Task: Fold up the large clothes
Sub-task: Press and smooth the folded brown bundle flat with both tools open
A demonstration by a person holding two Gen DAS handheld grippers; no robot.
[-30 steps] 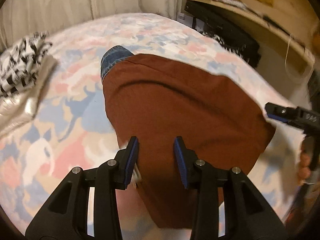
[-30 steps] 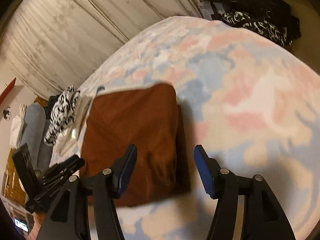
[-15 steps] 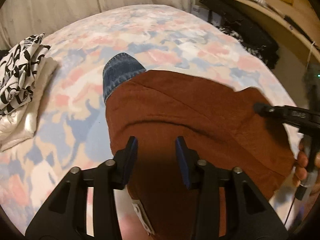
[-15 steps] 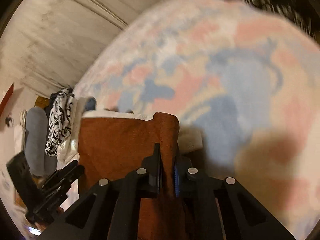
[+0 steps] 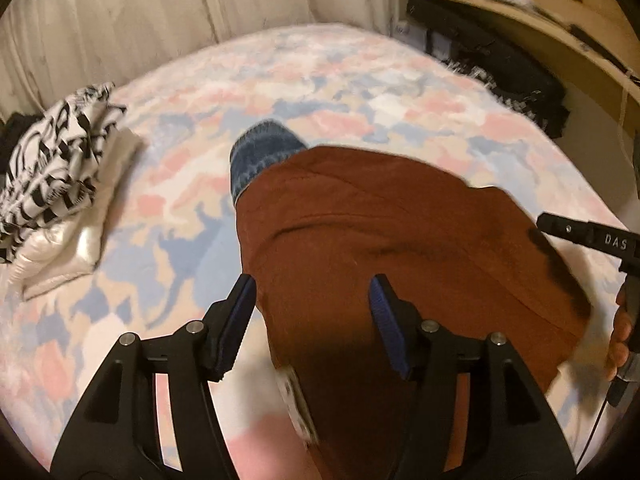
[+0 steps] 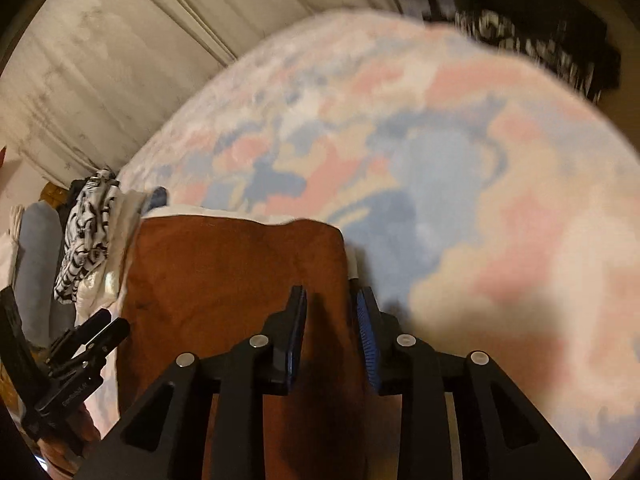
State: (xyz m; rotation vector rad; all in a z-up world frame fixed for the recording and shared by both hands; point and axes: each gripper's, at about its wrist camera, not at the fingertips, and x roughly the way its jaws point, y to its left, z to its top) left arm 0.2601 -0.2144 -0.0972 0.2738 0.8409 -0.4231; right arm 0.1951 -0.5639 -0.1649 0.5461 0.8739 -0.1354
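A rust-brown garment [image 5: 400,248] lies folded on the patterned bed [image 5: 328,80], with a blue denim piece [image 5: 260,152] showing at its far corner. My left gripper [image 5: 312,304] is open just above the garment's near left edge, holding nothing. My right gripper [image 6: 330,316] has its jaws slightly apart around the garment's right edge [image 6: 240,280]; the fabric sits between the pads. The right gripper also shows at the right edge of the left wrist view [image 5: 580,236].
A folded black-and-white patterned garment on a cream one [image 5: 56,184] sits at the bed's left side. Dark clothes [image 5: 508,76] lie under a wooden shelf [image 5: 560,28] to the right. Curtains [image 5: 160,20] hang behind the bed.
My left gripper has opened wider over the garment's edge. My right gripper was pinched shut on the garment's right edge half a second ago and has now parted slightly.
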